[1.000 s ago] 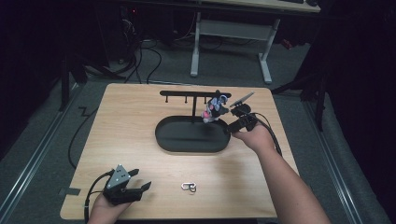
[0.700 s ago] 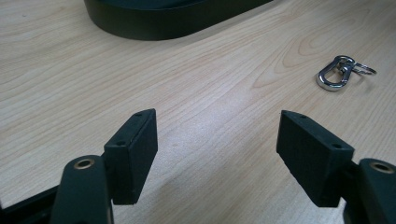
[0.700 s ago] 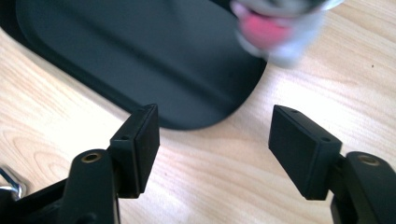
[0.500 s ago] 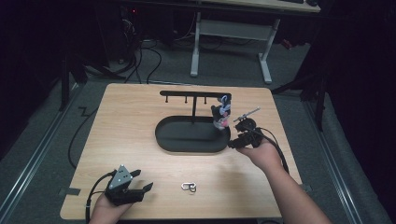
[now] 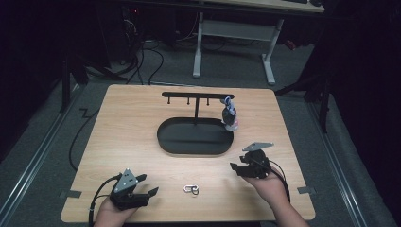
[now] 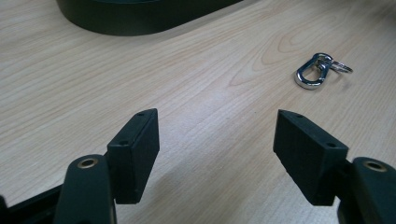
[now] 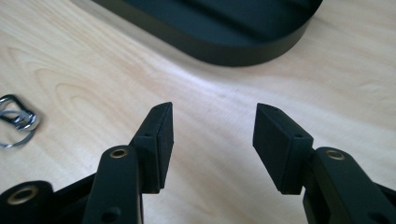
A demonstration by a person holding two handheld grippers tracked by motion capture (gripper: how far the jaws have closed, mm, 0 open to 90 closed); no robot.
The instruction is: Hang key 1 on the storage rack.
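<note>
**Both grippers empty over the tabletop, metal clip lying between them**

The silver metal snap clip with its small key ring (image 5: 191, 189) lies flat on the light wooden tabletop (image 5: 132, 127), near the front edge, between the two hands. In the left gripper view the snap clip (image 6: 317, 71) sits at about two o'clock from the fingers, well apart from them. In the right gripper view it (image 7: 16, 120) lies at about nine o'clock, at the frame's left edge.

The left gripper (image 5: 142, 195) rests low at the front left, its fingers (image 6: 135, 149) spread wide and released, with bare wood between them.

The right gripper (image 5: 239, 169) hovers at the front right, pointing toward the clip. Its fingers (image 7: 156, 140) stand apart and have just been closing, with nothing between them.

Behind both, at twelve o'clock, sits the black oval tray base (image 5: 170, 142) of a black T-shaped hanger stand (image 5: 196, 96). A small multicoloured charm (image 5: 230, 115) hangs from the bar's right end.
</note>
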